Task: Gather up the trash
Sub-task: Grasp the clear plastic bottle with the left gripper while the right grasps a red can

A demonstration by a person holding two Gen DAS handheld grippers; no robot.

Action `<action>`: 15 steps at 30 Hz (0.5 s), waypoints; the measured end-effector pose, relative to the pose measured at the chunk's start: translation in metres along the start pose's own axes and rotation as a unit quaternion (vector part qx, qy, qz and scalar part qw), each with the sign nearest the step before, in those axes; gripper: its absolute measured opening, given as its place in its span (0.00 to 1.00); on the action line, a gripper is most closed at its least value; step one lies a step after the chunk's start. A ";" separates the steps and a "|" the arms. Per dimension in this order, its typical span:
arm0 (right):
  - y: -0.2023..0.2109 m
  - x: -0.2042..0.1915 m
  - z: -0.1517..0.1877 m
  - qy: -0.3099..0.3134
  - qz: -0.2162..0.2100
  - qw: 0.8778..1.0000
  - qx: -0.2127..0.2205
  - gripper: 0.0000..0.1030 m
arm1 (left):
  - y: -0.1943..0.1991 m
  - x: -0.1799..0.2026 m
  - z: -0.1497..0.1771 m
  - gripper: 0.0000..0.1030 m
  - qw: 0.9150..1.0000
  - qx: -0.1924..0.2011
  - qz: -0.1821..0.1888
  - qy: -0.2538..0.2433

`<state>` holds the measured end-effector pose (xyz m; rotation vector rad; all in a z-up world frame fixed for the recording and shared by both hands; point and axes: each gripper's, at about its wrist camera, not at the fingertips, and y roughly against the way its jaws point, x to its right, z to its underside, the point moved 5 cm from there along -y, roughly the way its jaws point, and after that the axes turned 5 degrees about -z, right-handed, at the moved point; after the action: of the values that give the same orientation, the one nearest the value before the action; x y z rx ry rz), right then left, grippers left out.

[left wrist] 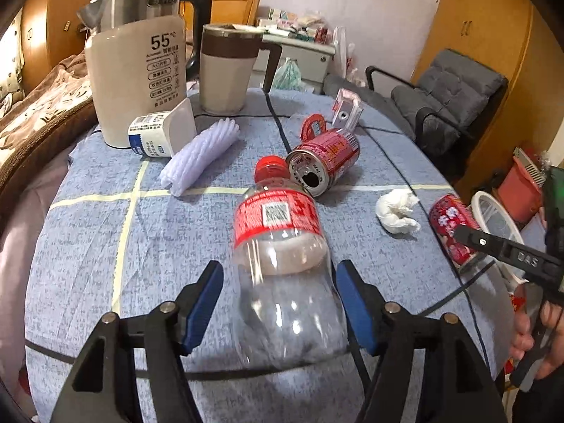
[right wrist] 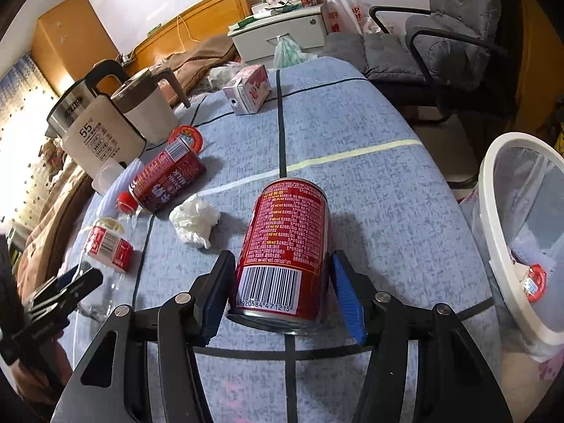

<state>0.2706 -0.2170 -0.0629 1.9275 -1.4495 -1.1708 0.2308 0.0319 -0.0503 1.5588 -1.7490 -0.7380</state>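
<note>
Between the right gripper (right wrist: 282,290), the can's (right wrist: 285,246) base is hidden.

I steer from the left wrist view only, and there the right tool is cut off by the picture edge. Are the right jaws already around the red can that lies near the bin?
Observer: Yes. The right gripper is open, and the red can lies on its side between the jaws, with its barcode end toward the camera.
Operator: Good. My view shows only the rim of the bin. Is something already inside it?
Observer: Yes. The bin holds a small round red-rimmed piece low against its near wall. I cannot tell whether it is a lid or a cup.
</note>
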 end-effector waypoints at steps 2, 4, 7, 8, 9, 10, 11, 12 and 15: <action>-0.002 0.000 0.001 0.001 0.002 1.000 -0.006 0.55 | -0.010 0.000 -0.003 0.68 1.000 -0.014 -0.005 0.004; -0.006 0.001 0.001 0.001 0.004 1.000 -0.011 0.55 | -0.019 0.000 -0.004 0.68 1.000 -0.027 -0.002 0.010; -0.007 0.002 0.002 -0.001 0.000 1.000 -0.011 0.55 | -0.029 0.000 0.000 0.68 0.999 -0.041 0.003 0.020; -0.007 0.002 0.001 -0.002 -0.002 1.000 -0.011 0.55 | -0.030 0.002 0.001 0.62 0.999 -0.039 0.008 0.019; -0.007 0.003 0.001 -0.003 -0.004 1.000 -0.010 0.55 | -0.030 0.003 0.002 0.62 0.999 -0.034 0.006 0.017; -0.007 0.004 0.000 -0.004 -0.006 1.000 -0.008 0.55 | -0.029 0.004 0.003 0.62 1.000 -0.027 0.003 0.014; -0.007 0.005 0.000 -0.006 -0.008 1.000 -0.006 0.54 | -0.026 0.006 0.004 0.61 1.000 -0.020 0.003 0.011; -0.006 0.006 0.000 -0.007 -0.011 1.000 -0.004 0.54 | -0.024 0.008 0.004 0.61 1.000 -0.013 0.006 0.008; -0.003 0.005 0.002 -0.005 -0.012 1.000 0.001 0.54 | -0.014 0.011 0.007 0.61 1.000 0.007 0.007 0.002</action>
<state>0.2709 -0.2207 -0.0686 1.9490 -1.4371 -1.1915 0.2333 0.0188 -0.0641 1.5553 -1.7640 -0.7151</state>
